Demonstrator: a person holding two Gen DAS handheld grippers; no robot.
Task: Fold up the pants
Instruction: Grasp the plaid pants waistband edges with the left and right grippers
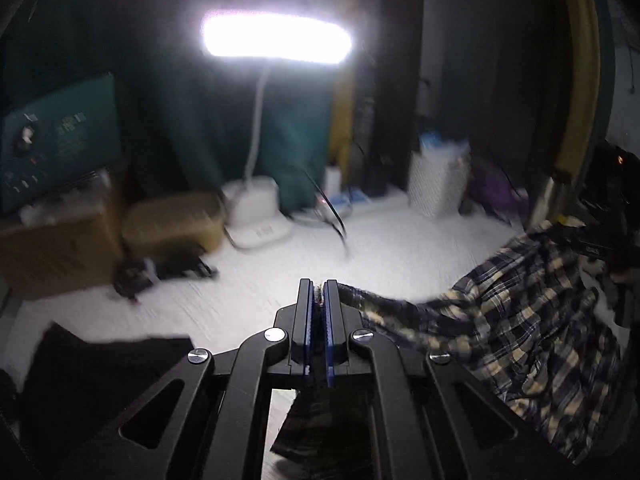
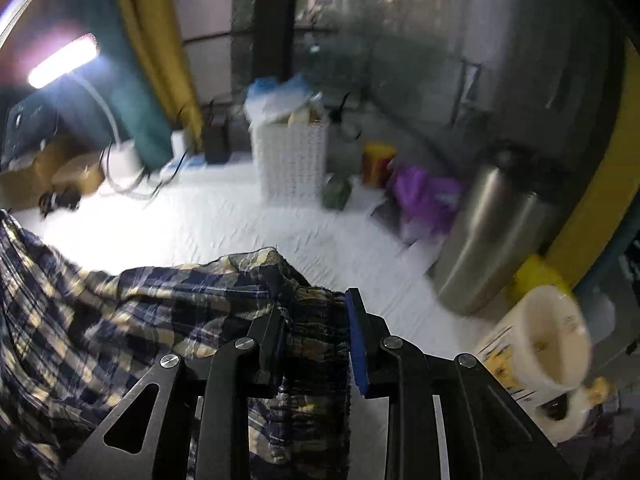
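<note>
While the black two-finger left gripper point(image 1: 319, 294) sits clenched at lower centre of its view, its blue-padded jaws nipping a thin edge of the navy-and-cream plaid cotton pants point(image 1: 532, 328), the cloth stretches away to the right of that frame above the white wrinkled sheet-covered surface point(image 1: 400, 248), with a black folded garment point(image 1: 100, 376) at lower left and a glaring white bar lamp point(image 1: 276, 36) at upper centre. In the right wrist view the same pants point(image 2: 100, 320) fill the lower left and bunch thickly between the jaws of the black right gripper point(image 2: 316, 316), which grasps them at lower centre; further right stand a white woven basket point(image 2: 292, 160), a brushed steel bottle point(image 2: 488, 236) and a cream printed mug point(image 2: 540, 340).
</note>
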